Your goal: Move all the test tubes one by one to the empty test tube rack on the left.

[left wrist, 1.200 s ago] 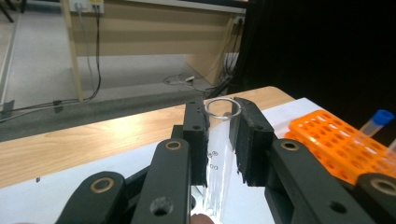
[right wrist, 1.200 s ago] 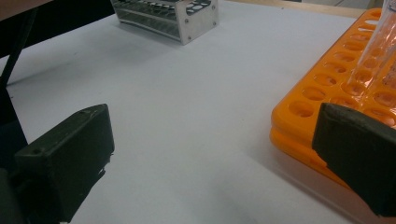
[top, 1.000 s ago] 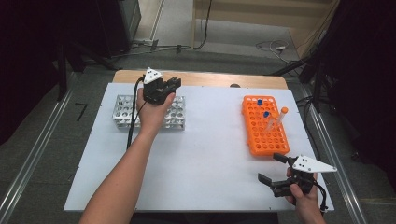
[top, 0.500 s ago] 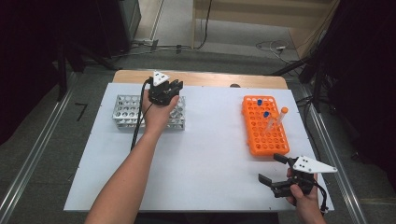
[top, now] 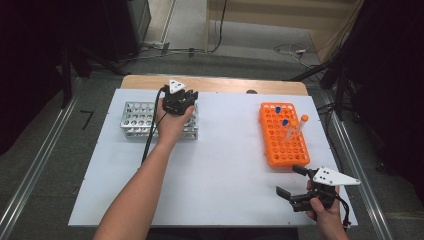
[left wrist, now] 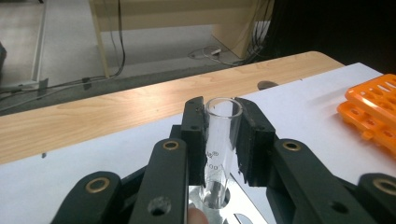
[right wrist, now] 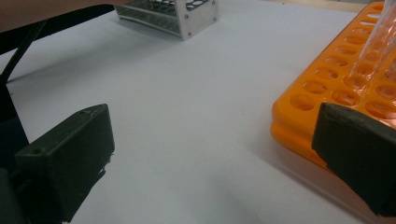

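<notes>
Left claw (left wrist: 223,140) clamps glass tube (left wrist: 219,149) over metal rack (top: 135,119) at 10 o'clock; lower it straight; right claw (top: 292,182) released.

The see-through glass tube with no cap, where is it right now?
The clear glass tube is clamped between the left gripper's black jaws, its bottom in a hole of the silver metal rack on the table's left side in the high view.
</notes>
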### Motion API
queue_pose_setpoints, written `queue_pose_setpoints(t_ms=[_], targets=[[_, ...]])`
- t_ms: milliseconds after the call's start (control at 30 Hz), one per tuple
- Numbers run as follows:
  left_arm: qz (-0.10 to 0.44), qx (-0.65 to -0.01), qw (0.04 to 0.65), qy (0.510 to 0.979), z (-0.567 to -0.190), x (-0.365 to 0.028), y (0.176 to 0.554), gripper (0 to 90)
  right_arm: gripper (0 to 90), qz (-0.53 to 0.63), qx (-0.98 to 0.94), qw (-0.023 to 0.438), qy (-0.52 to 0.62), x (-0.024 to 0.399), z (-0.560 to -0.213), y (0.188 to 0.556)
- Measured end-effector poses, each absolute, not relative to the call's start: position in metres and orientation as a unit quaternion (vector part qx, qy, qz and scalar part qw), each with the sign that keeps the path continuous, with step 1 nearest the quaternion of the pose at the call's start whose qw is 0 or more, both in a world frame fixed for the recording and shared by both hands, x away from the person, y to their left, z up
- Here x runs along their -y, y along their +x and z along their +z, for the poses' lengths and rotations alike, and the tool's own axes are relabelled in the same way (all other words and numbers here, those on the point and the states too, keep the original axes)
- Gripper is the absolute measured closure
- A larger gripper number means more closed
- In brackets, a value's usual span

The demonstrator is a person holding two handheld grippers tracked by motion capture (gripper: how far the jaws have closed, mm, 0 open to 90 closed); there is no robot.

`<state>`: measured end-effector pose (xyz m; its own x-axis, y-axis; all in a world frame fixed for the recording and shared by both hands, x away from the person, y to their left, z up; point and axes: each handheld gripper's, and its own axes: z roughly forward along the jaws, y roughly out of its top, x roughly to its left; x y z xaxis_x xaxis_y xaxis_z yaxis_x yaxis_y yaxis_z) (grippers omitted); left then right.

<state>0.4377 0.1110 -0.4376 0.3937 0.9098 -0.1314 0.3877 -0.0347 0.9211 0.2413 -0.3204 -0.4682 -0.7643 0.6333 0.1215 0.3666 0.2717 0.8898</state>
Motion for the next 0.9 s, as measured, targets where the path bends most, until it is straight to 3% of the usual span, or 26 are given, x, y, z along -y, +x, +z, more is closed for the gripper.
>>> queue_pose_setpoints(t_ms=[233, 567, 900], targets=[[0.253, -0.489, 0.49, 0.676, -0.438, -0.113, 0.437, 66.4, 0.0, 0.512, -0.788, 0.129, 0.317, 0.32, -0.468, 0.242], [0.241, -0.484, 0.522, 0.66, -0.423, -0.119, 0.413, 45.4, 0.0, 0.514, -0.783, 0.132, 0.324, 0.318, -0.467, 0.245], [0.234, -0.448, 0.523, 0.686, -0.412, -0.116, 0.37, 14.4, 0.0, 0.512, -0.78, 0.137, 0.333, 0.314, -0.464, 0.252]])
